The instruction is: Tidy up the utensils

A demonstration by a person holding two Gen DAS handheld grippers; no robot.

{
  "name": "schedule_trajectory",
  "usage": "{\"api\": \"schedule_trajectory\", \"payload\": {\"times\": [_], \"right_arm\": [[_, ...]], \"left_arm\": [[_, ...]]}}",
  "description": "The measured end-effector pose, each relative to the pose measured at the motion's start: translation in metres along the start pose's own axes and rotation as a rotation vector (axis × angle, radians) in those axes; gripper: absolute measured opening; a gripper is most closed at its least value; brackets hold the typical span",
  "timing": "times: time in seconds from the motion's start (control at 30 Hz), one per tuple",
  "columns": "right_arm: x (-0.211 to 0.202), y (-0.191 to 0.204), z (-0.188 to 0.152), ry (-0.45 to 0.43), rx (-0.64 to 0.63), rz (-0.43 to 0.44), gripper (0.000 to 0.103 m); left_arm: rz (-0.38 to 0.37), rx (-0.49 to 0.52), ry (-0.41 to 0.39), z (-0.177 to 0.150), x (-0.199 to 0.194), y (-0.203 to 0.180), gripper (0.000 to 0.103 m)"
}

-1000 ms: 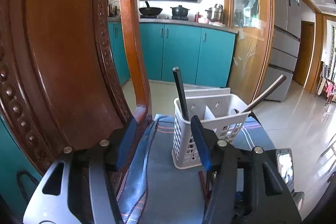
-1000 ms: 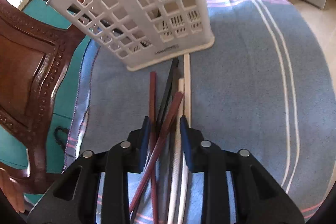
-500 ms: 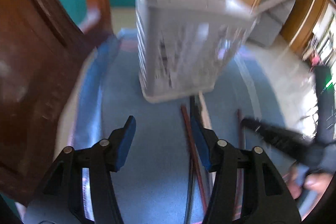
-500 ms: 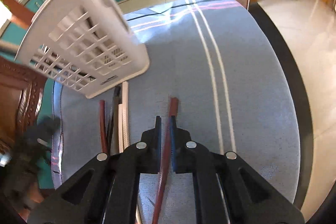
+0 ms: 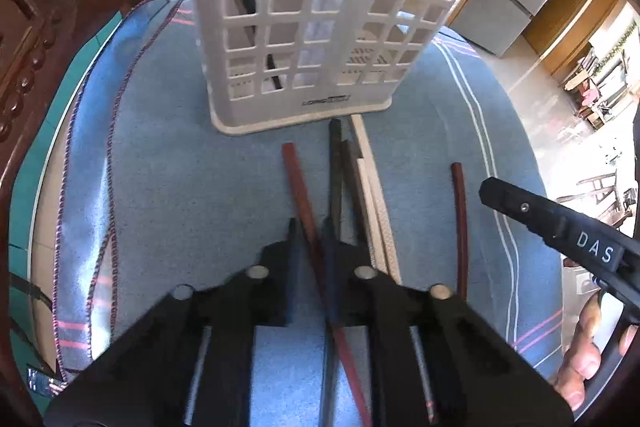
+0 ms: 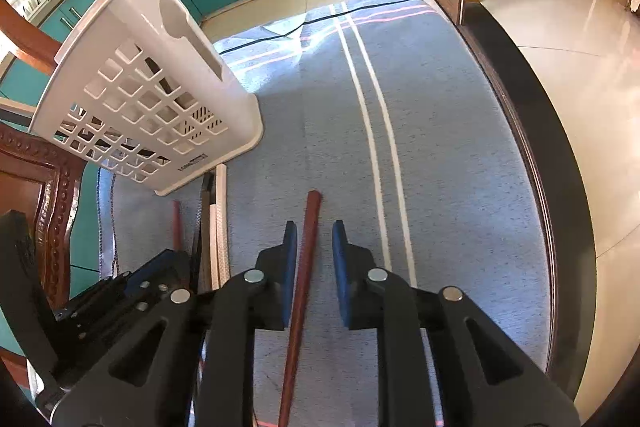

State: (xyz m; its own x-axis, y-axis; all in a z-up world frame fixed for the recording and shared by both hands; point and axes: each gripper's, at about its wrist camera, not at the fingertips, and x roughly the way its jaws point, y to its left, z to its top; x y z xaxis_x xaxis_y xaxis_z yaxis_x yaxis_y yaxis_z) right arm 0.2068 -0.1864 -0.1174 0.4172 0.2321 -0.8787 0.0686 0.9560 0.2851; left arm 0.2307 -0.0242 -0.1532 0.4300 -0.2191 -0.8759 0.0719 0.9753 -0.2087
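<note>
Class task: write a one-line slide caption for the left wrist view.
Left hand-held gripper shut on reddish-brown chopstick before the white basket.

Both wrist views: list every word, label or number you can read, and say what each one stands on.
"DAS": white letters on the black body of the right gripper, seen in the left wrist view.
A small dark brand mark on the base of the white utensil basket, front side: visible in both views, too small and blurred to read.
A small bluish tag at the edge of the blue cloth, lower left: unreadable.
Nothing else legible.
</note>
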Motion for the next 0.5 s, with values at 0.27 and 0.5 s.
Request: {"api": "schedule_trajectory", "payload": {"times": [0.27,0.5], "right_arm": [[0.005,0.004,-0.002,0.017,-0.031,-0.018,0.018],[0.021,0.021,-0.006,0.044,-0.090,-0.057,0.022]], "left_arm": [[0.029,0.012,0.010,0.003,-0.012,0.020,0.010],[0.084,0.052,0.019,0.003,-0.012,0.024,0.010]]}}
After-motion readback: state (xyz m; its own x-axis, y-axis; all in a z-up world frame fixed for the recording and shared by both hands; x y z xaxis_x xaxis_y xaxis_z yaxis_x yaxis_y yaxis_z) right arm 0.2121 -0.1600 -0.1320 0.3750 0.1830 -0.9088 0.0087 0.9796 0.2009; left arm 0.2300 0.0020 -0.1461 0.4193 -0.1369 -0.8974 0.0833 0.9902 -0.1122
